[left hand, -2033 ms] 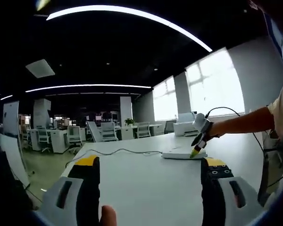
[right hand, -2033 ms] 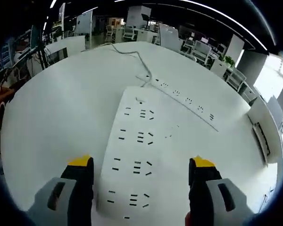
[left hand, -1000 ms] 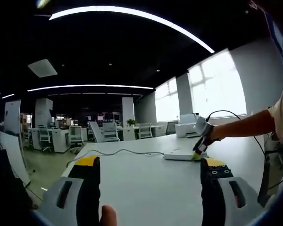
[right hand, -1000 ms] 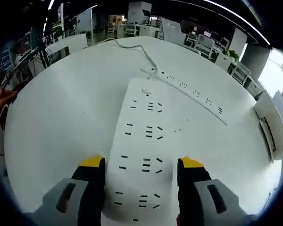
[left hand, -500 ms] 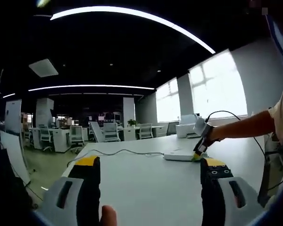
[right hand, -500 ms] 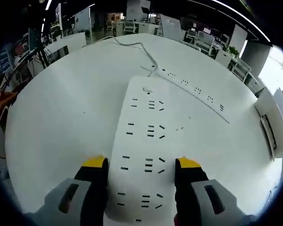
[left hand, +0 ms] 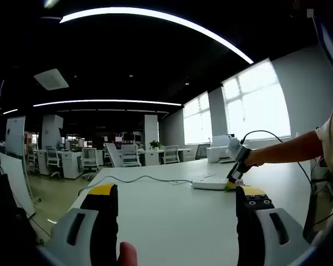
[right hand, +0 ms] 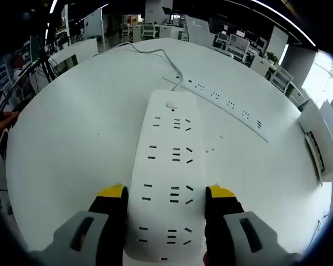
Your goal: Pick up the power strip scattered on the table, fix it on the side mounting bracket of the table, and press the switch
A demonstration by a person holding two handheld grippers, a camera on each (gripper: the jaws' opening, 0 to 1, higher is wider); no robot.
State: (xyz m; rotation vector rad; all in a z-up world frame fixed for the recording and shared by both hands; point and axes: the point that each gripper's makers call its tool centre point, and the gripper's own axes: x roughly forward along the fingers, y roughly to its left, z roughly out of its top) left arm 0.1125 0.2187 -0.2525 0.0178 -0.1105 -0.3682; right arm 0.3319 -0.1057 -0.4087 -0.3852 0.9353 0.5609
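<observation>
Two power strips are seen on the white table [right hand: 61, 138] in the right gripper view: a wide power strip [right hand: 169, 172] lying flat and, just beyond its far end, a narrow power strip [right hand: 225, 108] set at an angle, with a cable [right hand: 155, 55] running away from that end across the table. The right gripper [right hand: 165, 194] is lowered over the near part of the wide power strip, its two yellow-tipped jaws set against the strip's two long sides, closed on it. A white box [right hand: 316, 152] is seen at the table edge, well apart from the wide power strip. In the left gripper view, the left gripper [left hand: 175, 194] is held above the table with its jaws spread wide and nothing between them. Farther along the table from it, the right gripper [left hand: 233, 177] is seen in a person's hand [left hand: 250, 158], its tips down at one end of the wide power strip [left hand: 210, 183], from whose other end the cable [left hand: 139, 178] trails. Office chairs [left hand: 122, 154] and windows [left hand: 255, 102] are seen beyond the table.
</observation>
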